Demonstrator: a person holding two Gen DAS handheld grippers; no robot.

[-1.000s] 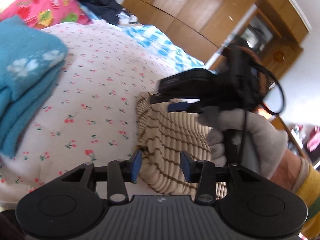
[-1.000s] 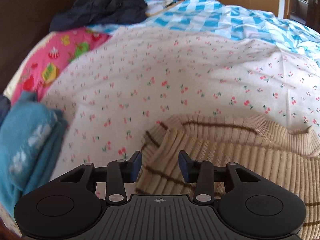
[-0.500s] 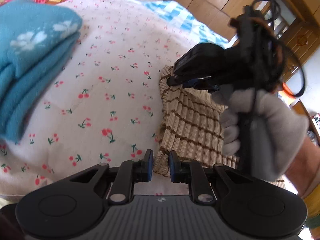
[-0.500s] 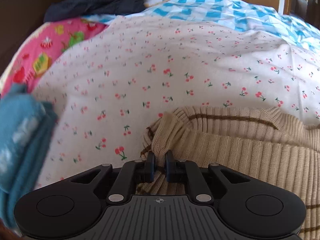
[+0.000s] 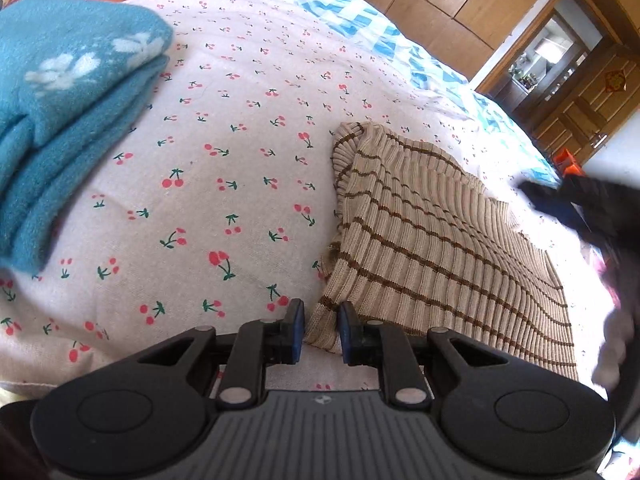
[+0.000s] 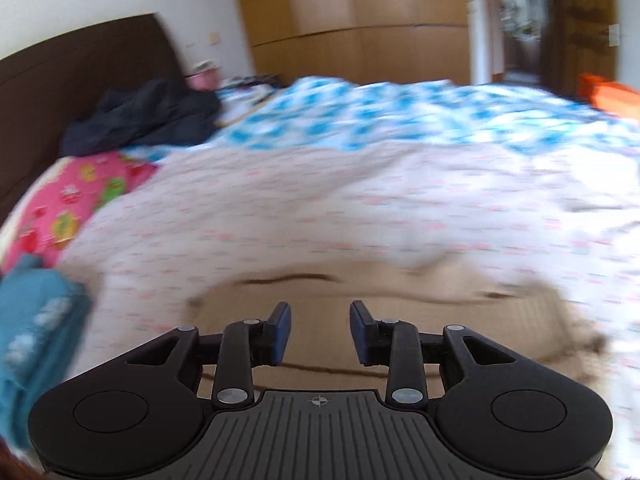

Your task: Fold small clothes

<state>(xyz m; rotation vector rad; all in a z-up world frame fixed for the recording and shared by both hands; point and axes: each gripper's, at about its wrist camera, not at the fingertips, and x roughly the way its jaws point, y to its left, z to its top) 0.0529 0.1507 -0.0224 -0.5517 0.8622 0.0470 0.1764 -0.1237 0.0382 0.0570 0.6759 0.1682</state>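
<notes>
The striped sweater [image 5: 432, 240] lies on the cherry-print sheet [image 5: 224, 152], folded, stripes running across it. Its near corner sits between the pads of my left claw [image 5: 321, 334], which is clamped on that corner. My right claw [image 6: 320, 332] has just been opening; its jaws stand apart above the sweater [image 6: 360, 292] with nothing between them, and that view is blurred. Folded blue towel [image 5: 60, 120] well to the left on the same sheet. Beyond: blue checked bedding [image 6: 380, 116], dark clothes [image 6: 140, 116] by the headboard [image 6: 72, 68], wooden wardrobe [image 6: 352, 16].
</notes>
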